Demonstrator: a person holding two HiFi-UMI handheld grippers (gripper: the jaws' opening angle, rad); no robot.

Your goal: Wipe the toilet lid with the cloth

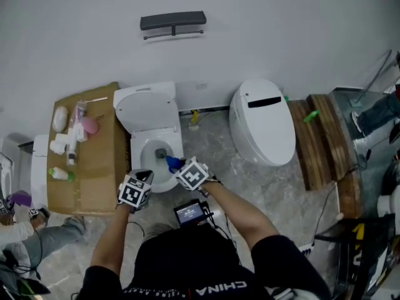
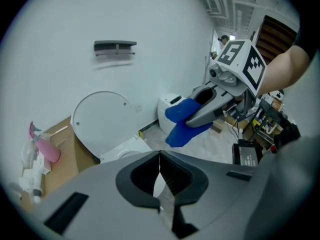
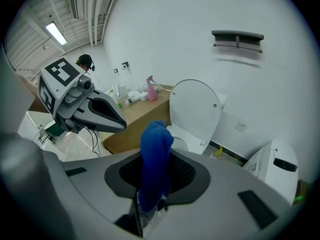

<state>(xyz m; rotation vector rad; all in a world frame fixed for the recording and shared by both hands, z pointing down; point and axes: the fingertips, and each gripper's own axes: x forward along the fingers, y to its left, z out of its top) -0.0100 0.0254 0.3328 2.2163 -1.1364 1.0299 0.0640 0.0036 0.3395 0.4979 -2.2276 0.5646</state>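
The white toilet's lid (image 1: 149, 107) stands raised against the wall above the open bowl (image 1: 157, 157); the lid (image 3: 195, 109) also shows in the right gripper view. My right gripper (image 3: 152, 204) is shut on a blue cloth (image 3: 155, 159), which sticks up between its jaws. In the head view that cloth (image 1: 173, 164) hangs over the bowl's front rim. My left gripper (image 2: 160, 176) is shut with nothing in it, its jaws meeting edge to edge. It hovers at the bowl's front left, close beside the right gripper (image 1: 179, 167).
A second toilet with a closed lid (image 1: 262, 120) stands to the right. A cardboard box (image 1: 94, 161) with bottles sits left of the bowl. Wooden pallets (image 1: 322, 136) lie far right. A dark rail (image 1: 173, 22) hangs on the wall. Another person's leg (image 1: 44, 239) shows at lower left.
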